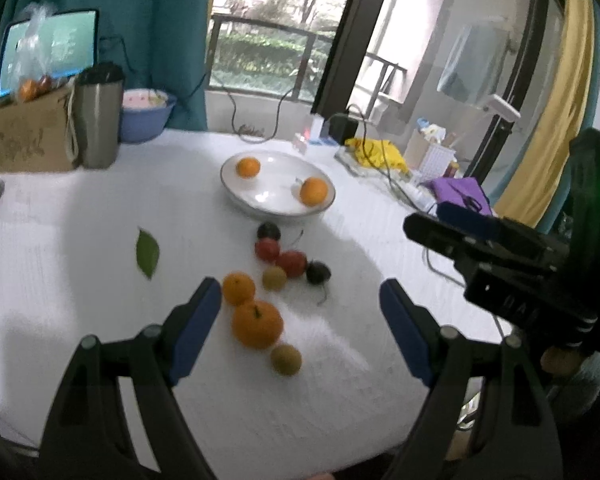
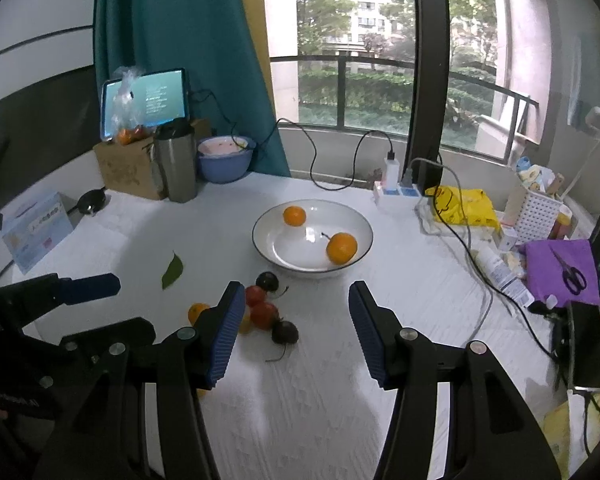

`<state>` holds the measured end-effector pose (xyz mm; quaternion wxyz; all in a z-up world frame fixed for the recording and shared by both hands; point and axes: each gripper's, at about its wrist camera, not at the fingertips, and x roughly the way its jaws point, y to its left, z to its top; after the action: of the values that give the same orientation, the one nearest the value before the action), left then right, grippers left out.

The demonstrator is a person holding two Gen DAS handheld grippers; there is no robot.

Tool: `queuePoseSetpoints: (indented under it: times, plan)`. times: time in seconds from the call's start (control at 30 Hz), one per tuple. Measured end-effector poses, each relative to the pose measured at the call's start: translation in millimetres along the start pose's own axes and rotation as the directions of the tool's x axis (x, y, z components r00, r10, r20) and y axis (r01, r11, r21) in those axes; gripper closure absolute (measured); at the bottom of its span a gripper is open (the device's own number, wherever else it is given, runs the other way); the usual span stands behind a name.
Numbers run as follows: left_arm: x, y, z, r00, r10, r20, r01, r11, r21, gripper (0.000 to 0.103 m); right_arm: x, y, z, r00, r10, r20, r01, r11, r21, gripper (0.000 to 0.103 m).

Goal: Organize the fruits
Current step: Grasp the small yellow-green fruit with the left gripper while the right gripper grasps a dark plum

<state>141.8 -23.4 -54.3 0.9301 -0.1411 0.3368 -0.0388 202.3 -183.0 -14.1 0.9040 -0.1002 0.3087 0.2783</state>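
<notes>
A white bowl (image 1: 260, 200) (image 2: 356, 222) on the white table holds two oranges (image 1: 314, 191) (image 2: 341, 247). In front of it lie loose fruits: a large orange (image 1: 257, 323), a small orange (image 1: 238, 288), two red fruits (image 1: 291, 263) (image 2: 263, 314), two dark fruits (image 1: 318, 272) (image 2: 285, 332) and two yellowish ones (image 1: 286, 359). My left gripper (image 1: 300, 320) is open and empty just above the large orange. My right gripper (image 2: 296, 332) is open and empty, over the table right of the pile. It shows at the right of the left wrist view (image 1: 452, 224).
A green leaf (image 1: 147, 253) (image 2: 173, 270) lies left of the fruits. A steel cup (image 2: 177, 164), a blue bowl (image 2: 225, 158), a cardboard box (image 2: 126, 168) and a tablet (image 2: 144, 102) stand at the back left. Cables, a power strip (image 2: 396, 192), a yellow bag and a purple cloth with scissors (image 2: 556, 270) crowd the right.
</notes>
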Motion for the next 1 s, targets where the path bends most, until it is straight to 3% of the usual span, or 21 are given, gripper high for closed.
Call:
queuePoseSetpoints:
  times: [0.53,0.57,0.7,1.0]
  plan:
    - [52.9,10.4,-46.2,0.986,0.058,-0.158,-0.067,0.996,-0.053,0.022,54.2,-2.0,-37.2,0.988,0.098,-0.115,-0.1,0.995,-0.013,0.046]
    - [56.9,10.9,-47.7,0.984,0.059,-0.167,-0.07,0.996,-0.055,0.024,58.6,-2.1,-38.8,0.987,0.102,-0.123,-0.104,0.994,-0.013,0.046]
    - [71.1,12.5,-52.0,0.975,0.075,-0.208,-0.087,0.995,-0.049,0.054,79.2,-4.1,-44.1,0.98,0.118,-0.159,-0.121,0.993,-0.008,0.046]
    - [74.8,15.2,-49.4,0.977,0.072,-0.199,-0.082,0.996,-0.043,0.072,120.2,-8.6,-41.1,0.961,0.168,-0.221,-0.175,0.985,-0.01,0.053]
